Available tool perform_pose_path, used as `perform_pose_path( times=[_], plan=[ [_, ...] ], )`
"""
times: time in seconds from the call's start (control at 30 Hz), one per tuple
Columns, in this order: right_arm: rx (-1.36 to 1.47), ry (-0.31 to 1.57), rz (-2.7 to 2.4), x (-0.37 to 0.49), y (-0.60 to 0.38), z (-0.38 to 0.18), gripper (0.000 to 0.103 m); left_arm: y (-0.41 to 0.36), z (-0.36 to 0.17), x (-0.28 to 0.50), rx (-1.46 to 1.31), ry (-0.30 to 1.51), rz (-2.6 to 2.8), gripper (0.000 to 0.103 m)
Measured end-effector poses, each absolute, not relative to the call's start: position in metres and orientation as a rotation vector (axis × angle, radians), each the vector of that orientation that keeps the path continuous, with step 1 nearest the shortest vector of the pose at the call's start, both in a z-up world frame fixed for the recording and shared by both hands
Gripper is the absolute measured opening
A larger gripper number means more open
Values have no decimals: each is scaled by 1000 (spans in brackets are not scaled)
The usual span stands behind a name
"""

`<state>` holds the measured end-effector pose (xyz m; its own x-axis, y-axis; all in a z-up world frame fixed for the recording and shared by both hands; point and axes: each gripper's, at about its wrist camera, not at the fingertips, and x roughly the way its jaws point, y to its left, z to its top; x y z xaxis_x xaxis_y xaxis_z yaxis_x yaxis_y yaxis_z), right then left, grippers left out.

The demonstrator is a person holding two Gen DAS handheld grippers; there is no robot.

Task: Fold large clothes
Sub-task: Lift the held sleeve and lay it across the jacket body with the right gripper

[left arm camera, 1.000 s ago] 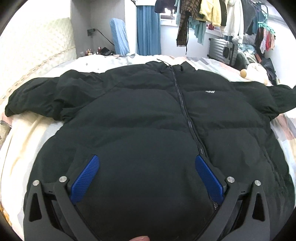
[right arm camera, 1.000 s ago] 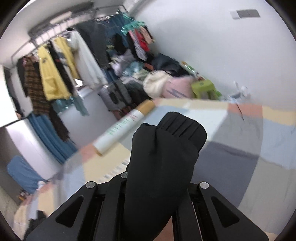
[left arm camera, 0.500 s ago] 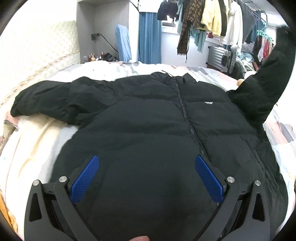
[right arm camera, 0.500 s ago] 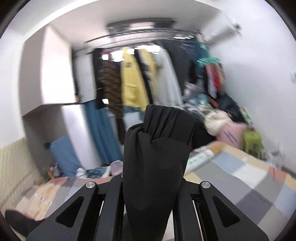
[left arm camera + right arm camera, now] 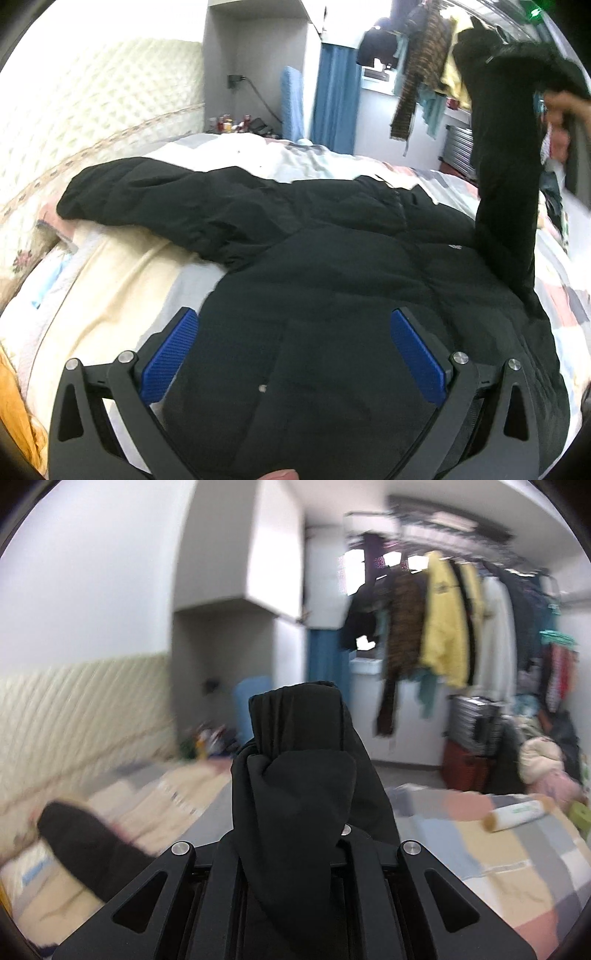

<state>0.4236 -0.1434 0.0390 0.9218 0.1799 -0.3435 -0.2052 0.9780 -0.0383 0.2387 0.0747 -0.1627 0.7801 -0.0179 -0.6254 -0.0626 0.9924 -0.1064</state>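
The black jacket (image 5: 332,295) lies front-up on the bed (image 5: 122,280), collar toward the far wall, one sleeve (image 5: 166,199) stretched leftward, the other sleeve (image 5: 295,782) clamped upright in my right gripper (image 5: 295,849), my left gripper (image 5: 291,350) spread wide above its hem.

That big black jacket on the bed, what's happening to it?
A person is folding the black puffy jacket, which lies spread out on the bed. The right gripper has its fingers clamped on the cuff of one sleeve and holds it up in the air above the jacket. The left gripper hovers open over the jacket's bottom part, holding nothing. The other sleeve lies flat.
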Motion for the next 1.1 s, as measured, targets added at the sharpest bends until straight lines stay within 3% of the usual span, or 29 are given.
perform_pose_path(
  times=[0.27, 0.5, 0.73, 0.83, 0.9, 0.97, 1.1],
  plan=[
    [-140, 541, 339, 454, -44, -96, 8, 104, -176, 247, -180, 711, 72, 103],
    [-208, 707, 350, 458, -16, -201, 8, 112, -193, 258, -220, 757, 61, 103],
    [-210, 755, 348, 452, -10, -224, 12, 105, -208, 269, -195, 801, 43, 103],
    [-216, 749, 387, 450, -12, -213, 27, 104, -209, 270, -195, 807, 32, 103],
    [-215, 763, 421, 444, -14, -209, 56, 103, -210, 270, -200, 807, 25, 103],
    [-201, 739, 439, 432, -24, -198, 69, 99, -209, 268, -195, 805, 18, 103],
    [-153, 715, 453, 409, -53, -180, 69, 88, -204, 263, -184, 790, -15, 103]
  ],
)
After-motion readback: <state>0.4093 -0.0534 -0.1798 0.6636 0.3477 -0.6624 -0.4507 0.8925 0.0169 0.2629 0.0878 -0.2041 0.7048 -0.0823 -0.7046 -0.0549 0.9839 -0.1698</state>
